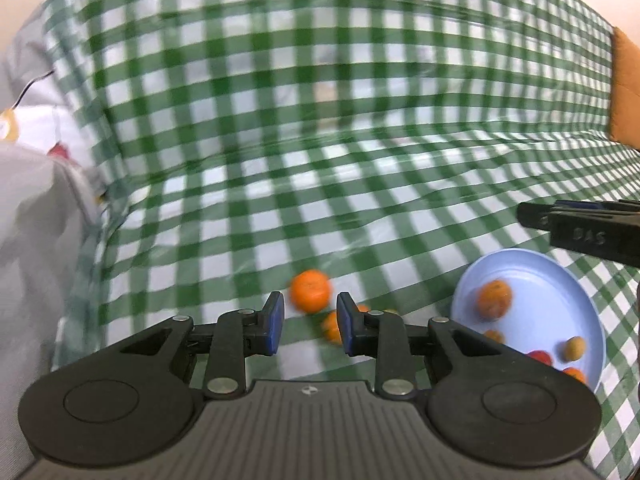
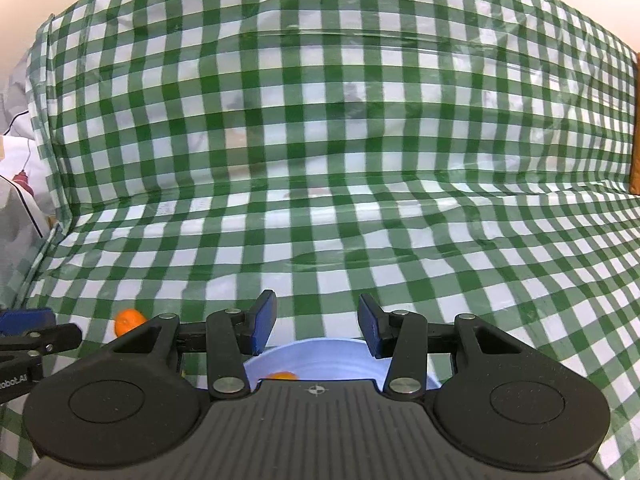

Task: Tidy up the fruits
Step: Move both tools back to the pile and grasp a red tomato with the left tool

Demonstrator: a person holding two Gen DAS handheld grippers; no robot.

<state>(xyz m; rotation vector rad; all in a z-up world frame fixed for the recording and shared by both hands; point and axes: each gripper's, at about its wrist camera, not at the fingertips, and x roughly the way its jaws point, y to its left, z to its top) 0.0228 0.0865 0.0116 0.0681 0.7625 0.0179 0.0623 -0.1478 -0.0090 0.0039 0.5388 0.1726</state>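
Orange fruit (image 1: 311,291) lay left of the blue plate (image 1: 560,276); the left gripper (image 1: 310,326), fingers narrow and empty, should straddle it squarely; the right gripper (image 2: 316,324) hovered half-open, empty.

Bright even light, left view motion-blurred.

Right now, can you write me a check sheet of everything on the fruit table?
Surface: green and white checked cloth, wrinkled, running up the back.
Job's things: blue plate holding several small fruits; two oranges off it on the cloth.
Clutter: nothing seen.
Grippers: left gripper empty, jaws apart near the loose oranges; right gripper empty, jaws apart above the plate.
Cables: thin dark cord at far left.
Surroundings: pale fabric left, brown edge right.
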